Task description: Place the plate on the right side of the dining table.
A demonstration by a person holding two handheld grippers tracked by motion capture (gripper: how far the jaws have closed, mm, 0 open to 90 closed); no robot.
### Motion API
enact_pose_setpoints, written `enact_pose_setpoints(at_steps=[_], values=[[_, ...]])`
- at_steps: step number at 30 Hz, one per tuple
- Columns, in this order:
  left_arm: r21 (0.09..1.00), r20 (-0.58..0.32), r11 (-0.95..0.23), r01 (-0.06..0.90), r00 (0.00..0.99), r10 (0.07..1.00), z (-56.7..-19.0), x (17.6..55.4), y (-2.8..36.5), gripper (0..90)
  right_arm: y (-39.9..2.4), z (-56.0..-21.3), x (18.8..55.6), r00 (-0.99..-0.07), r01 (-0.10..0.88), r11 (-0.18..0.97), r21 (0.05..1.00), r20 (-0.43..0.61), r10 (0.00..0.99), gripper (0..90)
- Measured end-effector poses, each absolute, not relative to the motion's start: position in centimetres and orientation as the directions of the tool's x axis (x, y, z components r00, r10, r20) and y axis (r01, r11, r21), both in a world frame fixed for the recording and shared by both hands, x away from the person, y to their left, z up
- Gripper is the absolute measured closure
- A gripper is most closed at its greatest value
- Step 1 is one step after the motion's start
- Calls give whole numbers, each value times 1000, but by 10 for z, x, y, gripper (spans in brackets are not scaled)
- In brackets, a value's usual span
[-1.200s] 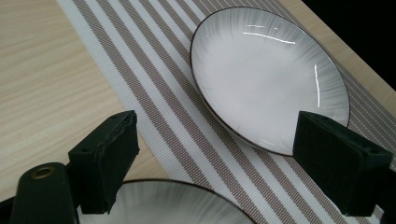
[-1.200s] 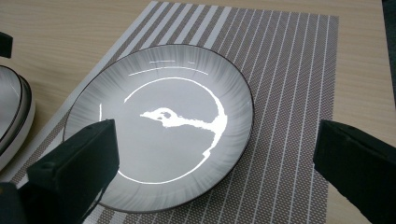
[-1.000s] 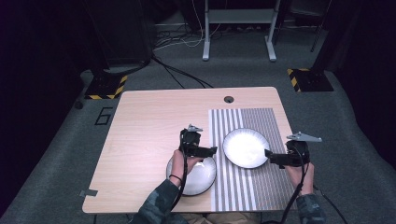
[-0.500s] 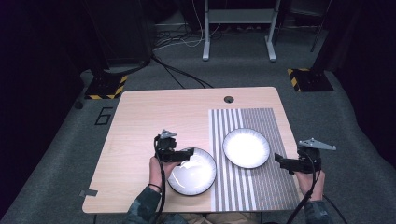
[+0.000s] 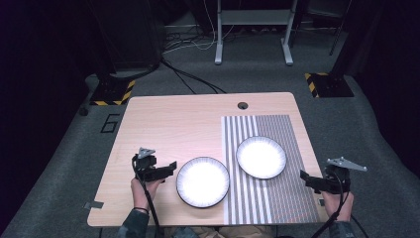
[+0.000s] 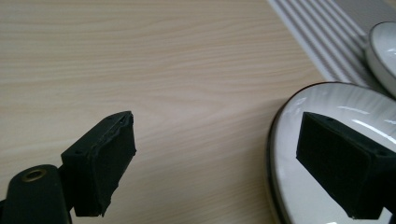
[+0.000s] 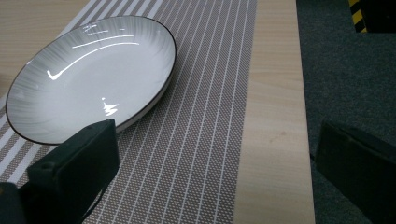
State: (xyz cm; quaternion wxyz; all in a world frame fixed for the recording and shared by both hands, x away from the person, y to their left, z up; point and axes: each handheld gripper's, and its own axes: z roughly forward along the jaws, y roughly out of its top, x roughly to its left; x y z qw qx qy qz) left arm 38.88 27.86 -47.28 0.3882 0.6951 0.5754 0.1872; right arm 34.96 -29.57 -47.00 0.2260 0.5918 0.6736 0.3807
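Near plate (image 5: 202,181): on bare table (image 5: 168,119), rim overlapping striped mat (image 5: 277,198) edge. Far plate (image 5: 261,157): on mat.
Left gripper (image 5: 171,167): jaws wide, empty, just beside near plate.
Right gripper (image 5: 304,176): jaws wide, empty, at mat's right edge.
Step, judged: both plates released; next move unclear.
Open room: table's far half.

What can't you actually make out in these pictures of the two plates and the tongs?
- Near plate, left gripper view: its far side is cut off by the frame edge and partly hidden behind a black jaw.
- Far plate, right gripper view: its near rim is hidden behind a jaw.
- Dark room behind the table, high view: too dim to tell what stands there.
- Left tongs and right tongs, high view: jaw gaps too small to see.
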Motion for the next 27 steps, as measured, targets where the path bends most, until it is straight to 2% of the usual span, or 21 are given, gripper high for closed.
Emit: enact_pose_setpoints(at_steps=[10, 17, 27], values=[[733, -127, -35, 680, 187, 974, -501, 376, 310, 105, -307, -494, 342, -157, 654, 1, 757, 133, 979, 0], [737, -97, -83, 671, 226, 969, -516, 374, 317, 98, -310, -510, 346, -120, 680, 3, 734, 108, 987, 0], [720, -68, -114, 684, 233, 970, -526, 376, 317, 92, -307, -528, 354, -98, 720, 35, 693, 52, 994, 0]])
